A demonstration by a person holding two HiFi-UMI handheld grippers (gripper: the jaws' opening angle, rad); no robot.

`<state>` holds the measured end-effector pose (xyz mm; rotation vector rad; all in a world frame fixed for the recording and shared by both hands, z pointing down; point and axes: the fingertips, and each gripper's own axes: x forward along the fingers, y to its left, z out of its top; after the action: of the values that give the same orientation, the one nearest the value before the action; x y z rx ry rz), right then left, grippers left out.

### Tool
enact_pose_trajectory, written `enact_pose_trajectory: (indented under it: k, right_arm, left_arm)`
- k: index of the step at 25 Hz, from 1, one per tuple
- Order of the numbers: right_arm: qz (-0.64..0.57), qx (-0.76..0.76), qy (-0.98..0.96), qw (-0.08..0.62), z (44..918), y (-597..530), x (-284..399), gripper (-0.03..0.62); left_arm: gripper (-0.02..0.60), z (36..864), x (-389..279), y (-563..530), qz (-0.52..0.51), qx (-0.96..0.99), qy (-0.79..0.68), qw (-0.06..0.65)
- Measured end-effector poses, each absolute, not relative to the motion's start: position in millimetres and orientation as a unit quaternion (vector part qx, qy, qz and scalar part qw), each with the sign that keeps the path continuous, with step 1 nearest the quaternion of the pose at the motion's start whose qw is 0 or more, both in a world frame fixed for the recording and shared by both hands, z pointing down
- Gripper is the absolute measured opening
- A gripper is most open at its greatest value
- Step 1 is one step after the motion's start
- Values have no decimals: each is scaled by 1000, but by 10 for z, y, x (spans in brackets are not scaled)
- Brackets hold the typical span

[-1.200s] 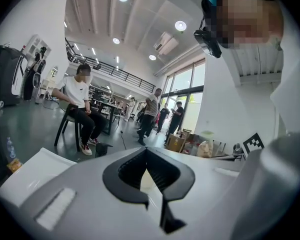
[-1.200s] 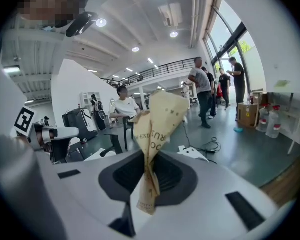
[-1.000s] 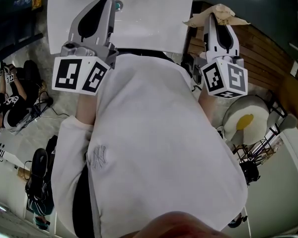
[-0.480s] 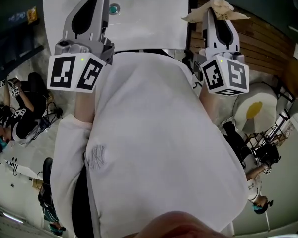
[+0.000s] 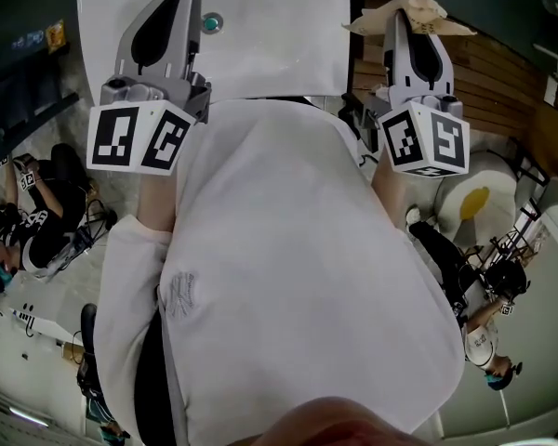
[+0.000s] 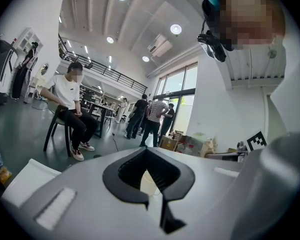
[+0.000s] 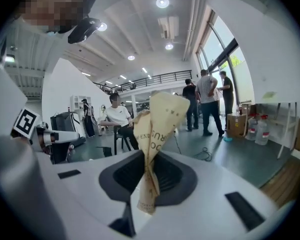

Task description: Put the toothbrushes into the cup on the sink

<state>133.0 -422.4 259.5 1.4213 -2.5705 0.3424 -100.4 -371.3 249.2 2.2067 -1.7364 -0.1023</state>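
Note:
No toothbrush or cup shows in any view. My right gripper (image 5: 405, 19) is shut on a crumpled tan paper wrapper (image 5: 418, 9), which sticks up past its tips over the right edge of the white surface (image 5: 279, 45). The right gripper view shows the printed wrapper (image 7: 155, 129) pinched between the dark pads (image 7: 172, 176) of that gripper (image 7: 149, 186). My left gripper (image 5: 180, 0) hovers over the white surface's left part. Seen in its own view, that gripper (image 6: 150, 186) has its jaws together with nothing between them.
A small teal round fitting (image 5: 210, 23) sits on the white surface beside the left gripper. Wooden boards (image 5: 502, 82) lie to the right, with a white round object with a yellow centre (image 5: 474, 207) below them. People stand and sit in the hall behind (image 6: 70, 109).
The right gripper has risen slightly with the paper wrapper still in it. The left gripper has stayed almost where it was. The head view has shifted a little.

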Motion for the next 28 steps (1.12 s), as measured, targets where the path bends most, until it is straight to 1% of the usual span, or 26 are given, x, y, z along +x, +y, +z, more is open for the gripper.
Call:
enact_pose_trajectory:
  k: [6,16,28]
  right_arm:
    - [99,480,-869,72,2493,-4460,1306,49]
    - [76,461,-884,31,2372,-4930,1032,49]
    - [78,420,-904,19,2569,-5427,507,49]
  left_arm:
    - [-15,2518,-1109,-3703,-39,763,-623,170]
    - [-15,2595,-1323,-3729,-39,741,-647,175]
    - [-15,2783,-1556,-3823,-31,716,-669,197]
